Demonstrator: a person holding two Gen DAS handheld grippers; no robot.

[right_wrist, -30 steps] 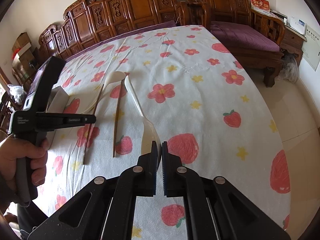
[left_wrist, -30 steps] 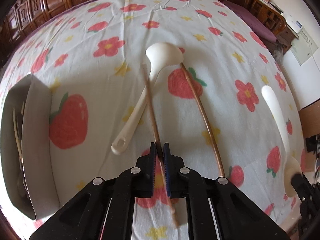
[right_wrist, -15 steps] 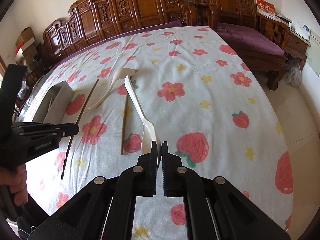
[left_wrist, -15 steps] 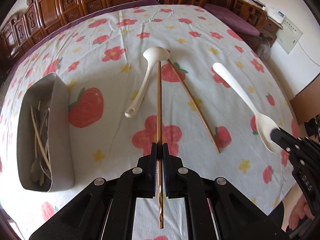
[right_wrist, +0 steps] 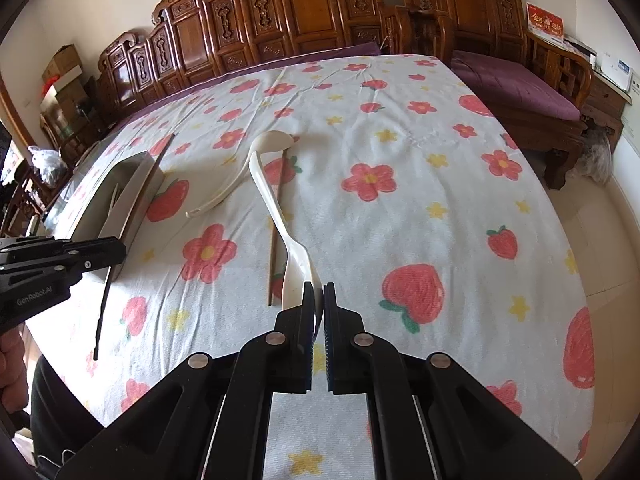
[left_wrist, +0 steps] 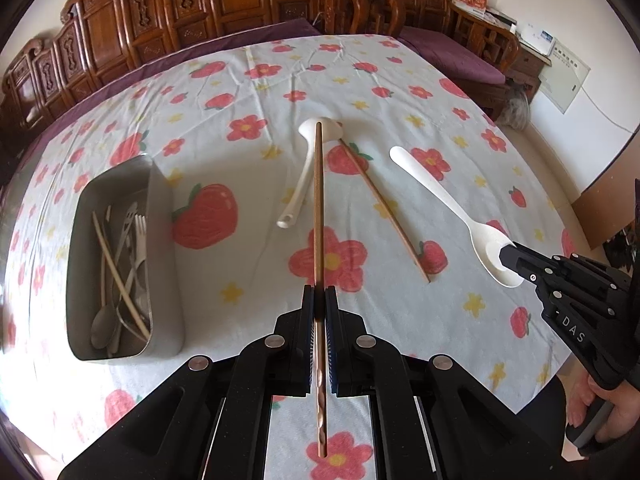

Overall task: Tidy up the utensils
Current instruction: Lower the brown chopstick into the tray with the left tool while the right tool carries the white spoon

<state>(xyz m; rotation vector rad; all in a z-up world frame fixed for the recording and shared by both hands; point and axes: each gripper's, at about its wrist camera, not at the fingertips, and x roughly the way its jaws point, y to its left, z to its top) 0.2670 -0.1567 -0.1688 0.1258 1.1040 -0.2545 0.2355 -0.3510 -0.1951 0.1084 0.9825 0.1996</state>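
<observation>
**Both grippers loaded, chopstick lifted toward the tin**

Your left gripper (left_wrist: 319,294) is clamped on a brown chopstick (left_wrist: 318,208); your right gripper (right_wrist: 319,294) is clamped on the bowl of a white spoon (right_wrist: 276,208). Only your left view looks into the tin (left_wrist: 160,264), showing forks, spoons and pale chopsticks inside. Right of the tin on the bench (left_wrist: 248,264) lie the ladle (left_wrist: 304,176) and the second chopstick (left_wrist: 384,208). Your right view shows the tin only edge-on. Since a second ago, the held chopstick has come up off the cloth and the tin sits fuller in your left view.
</observation>
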